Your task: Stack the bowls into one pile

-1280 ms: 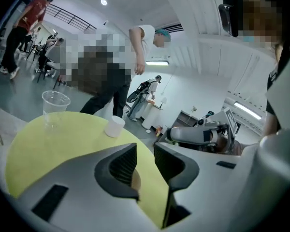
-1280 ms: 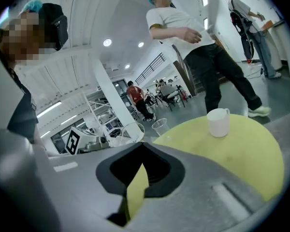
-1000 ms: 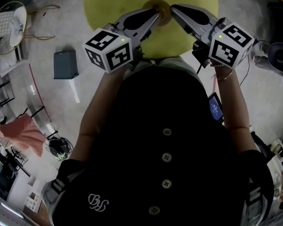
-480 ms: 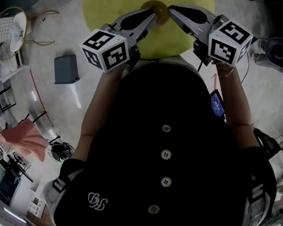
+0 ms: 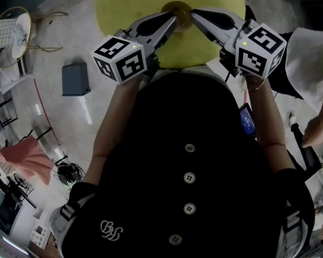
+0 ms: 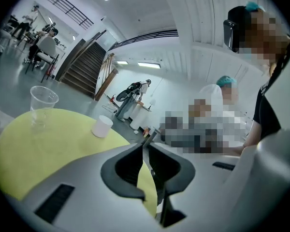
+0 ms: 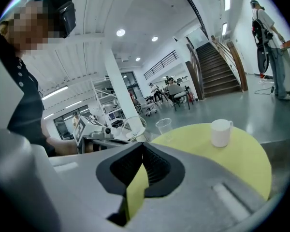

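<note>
Bowl (image 5: pixel 176 8), a brownish round shape in the head view, lies on the yellow desk (image 5: pixel 124 9), inward from its near edge and about halfway across. Both forearms reach forward from the person's black buttoned shirt, and the two claws slant toward each other in a V with their marker cubes turned up. The left claw (image 5: pixel 172 19) has its tip at the bowl's left near side and the right claw (image 5: pixel 194 13) has its tip at the bowl's right near side. Whether either one touches the bowl cannot be told. A grey box (image 5: pixel 75 75) stands on the floor well off to the left, and another person's hand (image 5: pixel 315 130) shows at the right.

In the left gripper view the left claw (image 6: pixel 146 143) is closed, tips together, and only the yellow desk (image 6: pixel 48 149) shows through the hollow behind them. A clear cup (image 6: pixel 42 105) stands near the desk's far left edge and a white cup (image 6: pixel 102 126) stands by the far edge, both well beyond the claw.

In the right gripper view the right claw (image 7: pixel 142 143) is closed too and empty, with yellow desk (image 7: pixel 232 158) in its hollow. A clear cup (image 7: pixel 164 128) and a white mug (image 7: pixel 221 132) stand near the far edge.
</note>
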The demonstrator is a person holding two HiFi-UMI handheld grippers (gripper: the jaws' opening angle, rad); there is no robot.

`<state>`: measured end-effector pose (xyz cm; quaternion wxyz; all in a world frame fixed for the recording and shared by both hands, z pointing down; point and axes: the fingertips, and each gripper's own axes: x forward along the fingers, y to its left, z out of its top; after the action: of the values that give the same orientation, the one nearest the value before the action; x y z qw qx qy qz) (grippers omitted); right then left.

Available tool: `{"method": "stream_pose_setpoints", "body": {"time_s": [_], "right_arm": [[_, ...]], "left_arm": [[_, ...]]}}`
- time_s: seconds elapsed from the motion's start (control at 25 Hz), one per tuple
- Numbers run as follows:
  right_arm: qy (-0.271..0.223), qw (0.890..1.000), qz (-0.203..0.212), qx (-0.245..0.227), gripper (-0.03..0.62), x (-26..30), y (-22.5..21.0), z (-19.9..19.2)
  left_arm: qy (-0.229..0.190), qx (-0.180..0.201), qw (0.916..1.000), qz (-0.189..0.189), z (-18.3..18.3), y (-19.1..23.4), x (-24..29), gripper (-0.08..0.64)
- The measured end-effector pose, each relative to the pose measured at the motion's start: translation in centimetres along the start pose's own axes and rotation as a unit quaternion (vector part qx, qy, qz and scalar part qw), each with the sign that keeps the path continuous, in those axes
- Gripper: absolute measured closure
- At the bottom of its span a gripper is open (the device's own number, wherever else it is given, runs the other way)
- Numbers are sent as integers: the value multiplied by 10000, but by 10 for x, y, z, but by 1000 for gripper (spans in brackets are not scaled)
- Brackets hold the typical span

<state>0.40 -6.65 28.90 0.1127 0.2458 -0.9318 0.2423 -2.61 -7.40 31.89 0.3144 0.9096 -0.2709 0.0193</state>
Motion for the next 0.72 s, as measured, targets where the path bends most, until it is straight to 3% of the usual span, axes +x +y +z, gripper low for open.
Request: {"method": "stream_pose_setpoints", "body": {"time_s": [0.72], "right_arm": [[101, 9999, -16, -52, 588, 3, 0, -3]], "left_arm": [[72, -88, 9999, -45, -3, -1, 3, 512]]}}
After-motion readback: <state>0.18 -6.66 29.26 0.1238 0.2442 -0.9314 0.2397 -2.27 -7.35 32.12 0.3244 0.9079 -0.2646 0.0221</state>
